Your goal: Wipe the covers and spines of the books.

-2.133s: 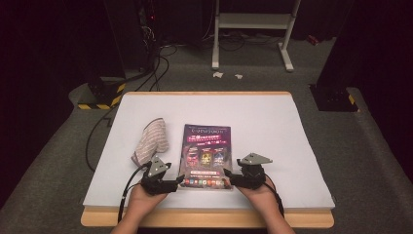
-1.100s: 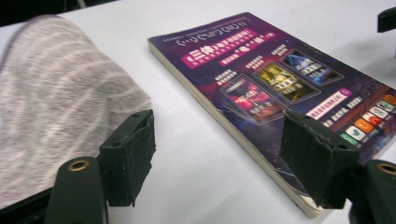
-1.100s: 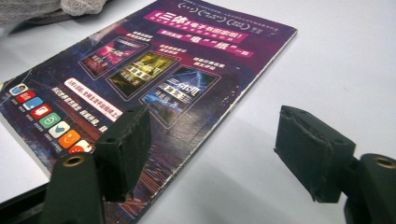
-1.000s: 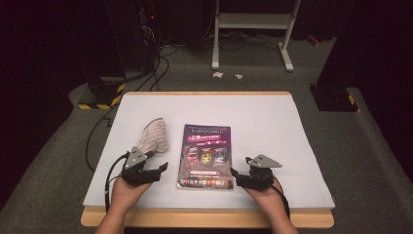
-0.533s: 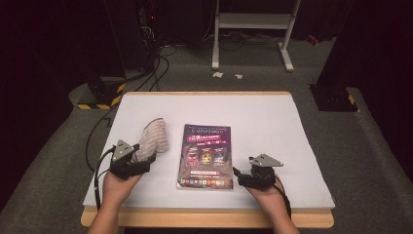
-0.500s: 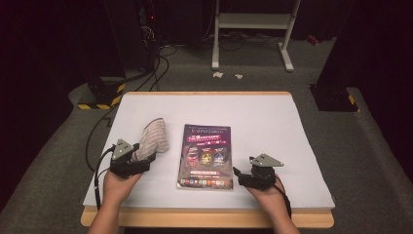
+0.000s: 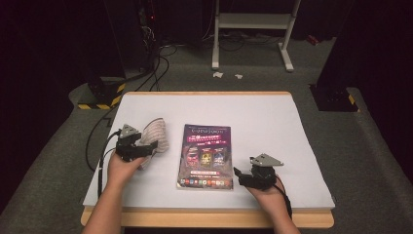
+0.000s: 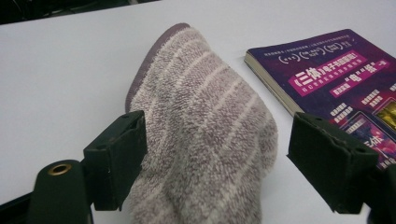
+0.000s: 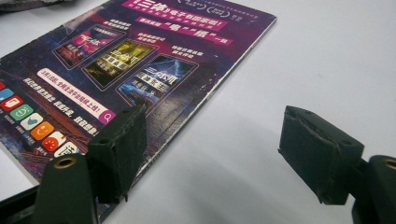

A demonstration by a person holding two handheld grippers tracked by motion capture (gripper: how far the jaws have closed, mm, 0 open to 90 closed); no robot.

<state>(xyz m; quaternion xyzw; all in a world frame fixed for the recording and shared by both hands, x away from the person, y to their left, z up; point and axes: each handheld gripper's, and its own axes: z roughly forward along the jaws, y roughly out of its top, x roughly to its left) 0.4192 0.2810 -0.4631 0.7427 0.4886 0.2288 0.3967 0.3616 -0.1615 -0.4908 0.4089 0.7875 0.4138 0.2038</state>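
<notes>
- Our left gripper [image 8: 215, 172] has its jaws spread wide, and they have just been opening; the striped towel [image 8: 205, 135] lies between them, its near left side against or just beside the left jaw, while the right jaw stands clear of the cloth.
- From the high view, our left gripper [image 7: 146, 147] sits at the towel's [image 7: 157, 136] near left edge, with our left hand [image 7: 122, 168] behind it and a black cable trailing off toward the table's left side.
- The towel is a rumpled, humped heap of mauve terry with pale stripes and a darker hem, lying on the left half of the white table [image 7: 272, 117], just beside the book [image 7: 205, 156] but not touching it.
- Our right gripper [image 9: 210, 156] has its jaws apart with nothing between them; the left jaw hangs over the book's [image 9: 140, 56] near edge, and the right one is over bare white table [image 9: 327, 60].
- In the high view, our right gripper [image 7: 238, 176] rests just off the book's near right corner, held by our right hand [image 7: 268, 192].
- The book lies flat and closed at the table's middle, its purple cover up.
</notes>
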